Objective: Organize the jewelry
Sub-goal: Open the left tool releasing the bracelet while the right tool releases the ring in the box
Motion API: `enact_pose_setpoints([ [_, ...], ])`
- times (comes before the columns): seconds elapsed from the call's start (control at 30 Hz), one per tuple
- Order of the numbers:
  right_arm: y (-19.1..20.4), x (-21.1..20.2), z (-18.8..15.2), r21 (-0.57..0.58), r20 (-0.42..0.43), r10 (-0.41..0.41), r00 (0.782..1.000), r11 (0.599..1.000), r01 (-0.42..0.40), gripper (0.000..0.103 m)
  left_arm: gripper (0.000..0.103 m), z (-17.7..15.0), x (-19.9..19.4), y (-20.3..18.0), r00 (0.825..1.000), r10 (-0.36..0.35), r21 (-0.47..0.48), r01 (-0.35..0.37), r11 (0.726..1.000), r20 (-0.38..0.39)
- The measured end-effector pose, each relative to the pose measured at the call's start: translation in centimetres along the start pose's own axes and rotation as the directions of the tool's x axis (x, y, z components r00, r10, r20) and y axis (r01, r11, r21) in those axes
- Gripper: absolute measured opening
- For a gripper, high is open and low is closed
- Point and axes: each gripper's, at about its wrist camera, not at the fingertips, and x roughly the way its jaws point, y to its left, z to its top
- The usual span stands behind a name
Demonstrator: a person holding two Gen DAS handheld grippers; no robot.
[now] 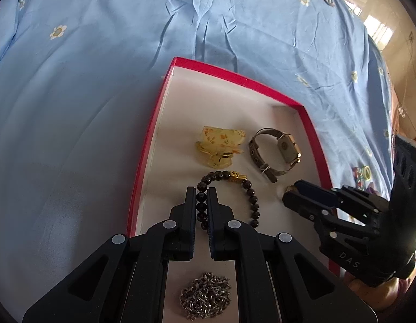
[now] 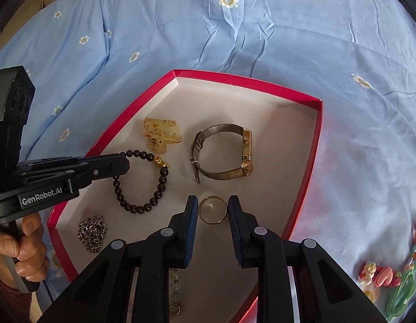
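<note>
A red-rimmed box (image 1: 236, 76) (image 2: 251, 80) with a white floor lies on a blue bedsheet. My left gripper (image 1: 201, 191) is shut on a dark bead bracelet (image 1: 252, 202) (image 2: 139, 206) with a gold charm. My right gripper (image 2: 212, 202) brackets a gold ring (image 2: 212, 210) on the box floor; its pads (image 2: 192, 216) touch the ring's sides. In the left wrist view the right gripper (image 1: 290, 192) comes in from the right. A yellow hair claw (image 1: 220, 146) (image 2: 160, 132), a gold watch (image 1: 276, 152) (image 2: 221, 154) and a silver chain pile (image 1: 205, 297) (image 2: 92, 232) lie in the box.
A pale bead strand with a pendant (image 2: 175, 290) lies under my right gripper. Colourful hair clips (image 2: 391, 280) (image 1: 363, 175) lie on the sheet right of the box. The flowered sheet (image 1: 100, 80) stretches all around; a floor edge shows at far right (image 1: 396, 53).
</note>
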Motion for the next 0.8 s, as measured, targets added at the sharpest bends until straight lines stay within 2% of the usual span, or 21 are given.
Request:
enact_pose_setpoints([
  [0.33, 0.2, 0.1, 0.0, -0.014, 0.0, -0.009, 1.0, 1.0, 0.009, 0.024, 0.006, 0.1, 0.0, -0.6, 0.999, 0.044, 0.025, -0.044, 0.999, 0.002],
  [0.57, -0.1, -0.1, 0.1, 0.016, 0.007, 0.009, 1.0, 1.0, -0.009, 0.03, 0.007, 0.0, -1.1, -0.8, 0.999, 0.048, 0.018, -0.048, 0.999, 0.017],
  [0.7, -0.4, -1.8, -0.2, 0.042, 0.044, 0.023, 0.999, 0.999, -0.025, 0.03, 0.014, -0.3, -2.4, -1.0, 0.998, 0.047, 0.01, -0.047, 0.999, 0.036],
  [0.8, -0.7, -3.6, -0.7, 0.058, 0.075, 0.029, 0.997, 0.998, -0.034, 0.034, 0.015, -0.8, -3.5, -1.6, 0.998, 0.035, 0.006, -0.035, 0.999, 0.049],
])
